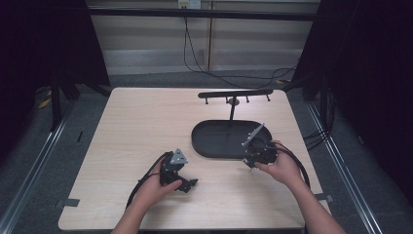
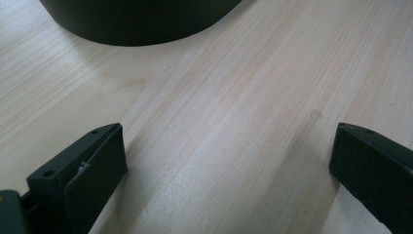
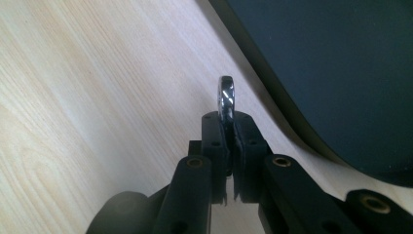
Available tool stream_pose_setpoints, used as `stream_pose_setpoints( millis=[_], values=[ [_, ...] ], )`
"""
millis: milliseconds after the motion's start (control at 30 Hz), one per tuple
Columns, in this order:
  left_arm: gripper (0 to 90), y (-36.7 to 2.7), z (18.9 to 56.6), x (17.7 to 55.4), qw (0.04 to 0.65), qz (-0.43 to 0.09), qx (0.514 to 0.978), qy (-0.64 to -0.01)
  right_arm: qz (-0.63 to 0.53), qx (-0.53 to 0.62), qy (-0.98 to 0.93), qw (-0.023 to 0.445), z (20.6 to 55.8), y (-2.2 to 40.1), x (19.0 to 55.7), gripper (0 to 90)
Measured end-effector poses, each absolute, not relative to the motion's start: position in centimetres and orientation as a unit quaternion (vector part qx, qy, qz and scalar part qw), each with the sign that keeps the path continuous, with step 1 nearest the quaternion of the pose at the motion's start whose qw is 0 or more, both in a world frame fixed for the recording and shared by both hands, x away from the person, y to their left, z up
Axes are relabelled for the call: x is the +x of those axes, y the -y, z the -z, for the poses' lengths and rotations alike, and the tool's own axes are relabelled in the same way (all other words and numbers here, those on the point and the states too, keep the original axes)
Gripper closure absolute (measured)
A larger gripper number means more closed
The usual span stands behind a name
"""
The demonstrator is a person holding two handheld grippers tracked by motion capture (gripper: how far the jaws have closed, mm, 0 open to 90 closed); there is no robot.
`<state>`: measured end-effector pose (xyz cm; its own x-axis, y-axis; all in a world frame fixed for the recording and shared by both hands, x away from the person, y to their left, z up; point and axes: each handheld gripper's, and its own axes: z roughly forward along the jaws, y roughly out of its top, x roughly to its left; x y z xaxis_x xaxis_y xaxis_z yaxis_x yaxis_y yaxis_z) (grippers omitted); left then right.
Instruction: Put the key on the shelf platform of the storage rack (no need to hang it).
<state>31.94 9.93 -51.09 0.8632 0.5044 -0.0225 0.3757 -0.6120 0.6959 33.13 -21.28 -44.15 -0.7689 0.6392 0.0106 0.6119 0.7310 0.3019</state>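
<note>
My right gripper [image 3: 228,122] is shut on a small shiny metal ring [image 3: 226,95], seen edge-on and sticking up past the fingertips. It hovers over the wooden table just beside the rim of a black oval base [image 3: 331,63]. In the high view the right gripper [image 1: 249,161] sits at the front right edge of that base [image 1: 214,141]. My left gripper [image 1: 187,184] rests low on the table, left of and nearer than the base. Its jaws [image 2: 229,165] stand wide open with bare wood between them, and the base's rim [image 2: 136,19] lies ahead.
A thin post rises from the base to a black crossbar [image 1: 234,93] with several short pegs hanging under it. The light wooden table [image 1: 141,122] stretches bare to the left. Cables trail from both grippers towards the table's front edge.
</note>
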Motion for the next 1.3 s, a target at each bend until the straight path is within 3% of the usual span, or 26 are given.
stream_pose_setpoints(
  millis=[1300],
  values=[
    [0.0,-9.9,51.1,31.9,0.365,-0.088,0.893,-0.246,-0.156,0.362,-0.918,0.052,40.6,21.3,36.3,85.8]
  ],
)
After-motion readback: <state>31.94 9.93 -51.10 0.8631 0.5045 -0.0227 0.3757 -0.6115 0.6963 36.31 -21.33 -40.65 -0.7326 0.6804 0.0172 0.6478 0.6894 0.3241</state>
